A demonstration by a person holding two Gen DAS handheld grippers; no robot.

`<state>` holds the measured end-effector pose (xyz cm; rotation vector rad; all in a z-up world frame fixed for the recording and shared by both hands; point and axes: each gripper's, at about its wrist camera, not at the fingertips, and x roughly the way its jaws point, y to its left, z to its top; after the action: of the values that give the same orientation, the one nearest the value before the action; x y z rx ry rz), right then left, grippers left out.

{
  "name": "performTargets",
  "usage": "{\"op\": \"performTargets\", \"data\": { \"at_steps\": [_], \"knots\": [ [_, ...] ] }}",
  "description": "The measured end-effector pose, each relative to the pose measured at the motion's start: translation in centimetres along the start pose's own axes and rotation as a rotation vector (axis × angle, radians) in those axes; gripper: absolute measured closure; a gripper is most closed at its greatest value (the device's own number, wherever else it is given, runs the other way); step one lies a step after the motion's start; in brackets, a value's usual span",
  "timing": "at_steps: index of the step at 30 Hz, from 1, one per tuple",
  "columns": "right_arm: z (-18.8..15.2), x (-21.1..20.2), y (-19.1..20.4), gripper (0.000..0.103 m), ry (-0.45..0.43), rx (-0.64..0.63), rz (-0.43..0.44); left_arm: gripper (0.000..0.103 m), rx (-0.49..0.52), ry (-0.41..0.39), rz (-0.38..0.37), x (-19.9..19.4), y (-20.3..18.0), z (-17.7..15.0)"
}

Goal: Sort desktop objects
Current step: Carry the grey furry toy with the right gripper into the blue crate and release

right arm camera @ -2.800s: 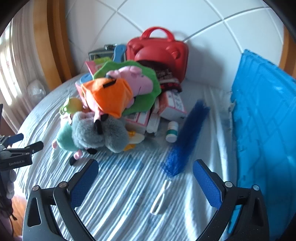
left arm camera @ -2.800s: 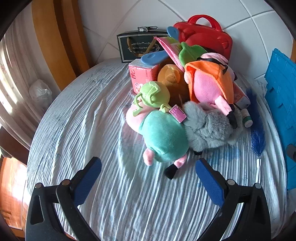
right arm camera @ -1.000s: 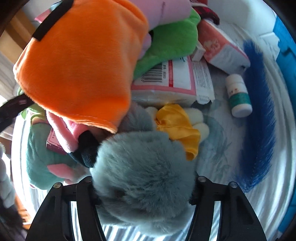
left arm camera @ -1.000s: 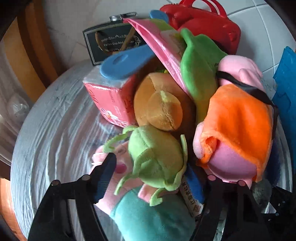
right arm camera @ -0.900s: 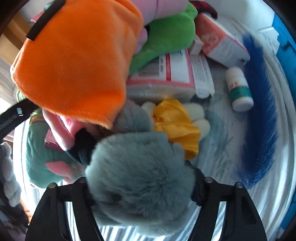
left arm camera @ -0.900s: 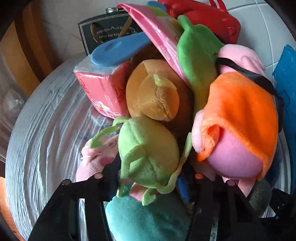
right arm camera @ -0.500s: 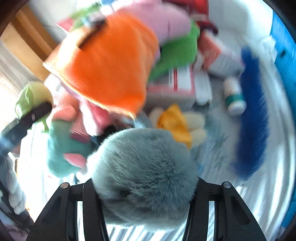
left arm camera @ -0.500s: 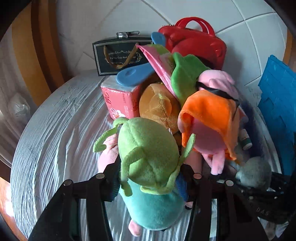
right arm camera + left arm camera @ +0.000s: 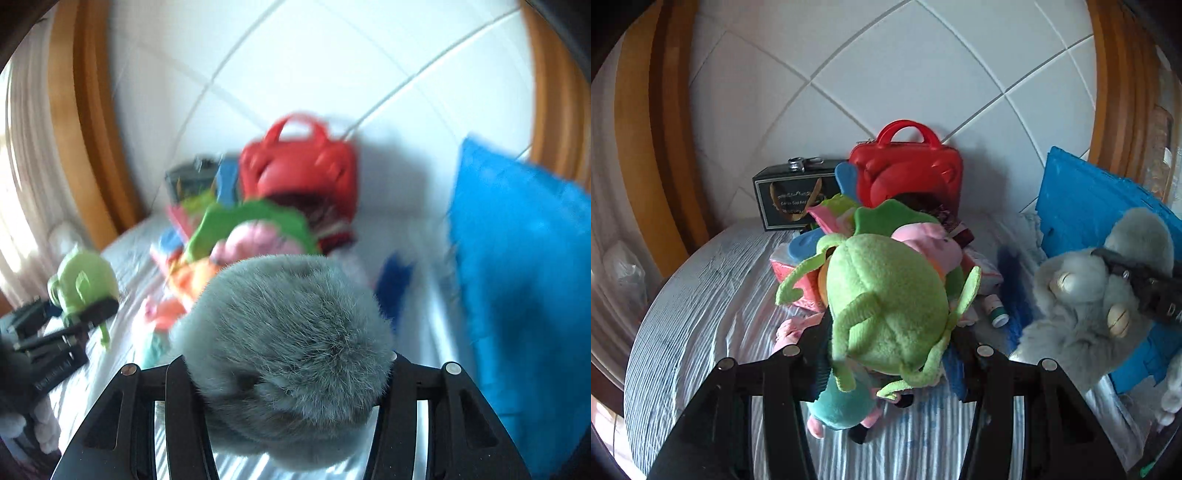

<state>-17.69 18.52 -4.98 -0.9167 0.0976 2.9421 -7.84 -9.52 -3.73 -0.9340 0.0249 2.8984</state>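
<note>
Plush and light, the green toy (image 9: 886,302) at frame centre sits squeezed across its belly in the left tongs (image 9: 890,354), the grey furry toy (image 9: 288,332) likewise in the right tongs (image 9: 288,373), both soft, unbreakable, best gripped mid-body.

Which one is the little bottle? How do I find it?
Start at the big blue crate on the right side of the table. Just left of it lies a fluffy blue duster, and the little bottle rests on the striped cloth beside that. It is the only white thing with a green band.
</note>
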Motion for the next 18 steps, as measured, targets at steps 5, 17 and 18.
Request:
{"op": "performTargets", "data": {
  "at_steps": [5,17,18],
  "knots": [
    [1.8,-6.9,-4.7,0.054,-0.157,0.019,-0.093,0.054,0.055,-0.060,-0.068,-2.5,-5.9,1.5],
    [2.5,-18.2,-19.5,0.053,-0.345,0.064,-0.372,0.054,0.174,-0.175,-0.262,-6.0,-25.1,6.4],
    [2.4,-18.6,-21.1,0.053,-0.346,0.069,-0.395,0.054,0.182,-0.179,-0.277,-6.0,-26.8,6.8]
  ]
}}
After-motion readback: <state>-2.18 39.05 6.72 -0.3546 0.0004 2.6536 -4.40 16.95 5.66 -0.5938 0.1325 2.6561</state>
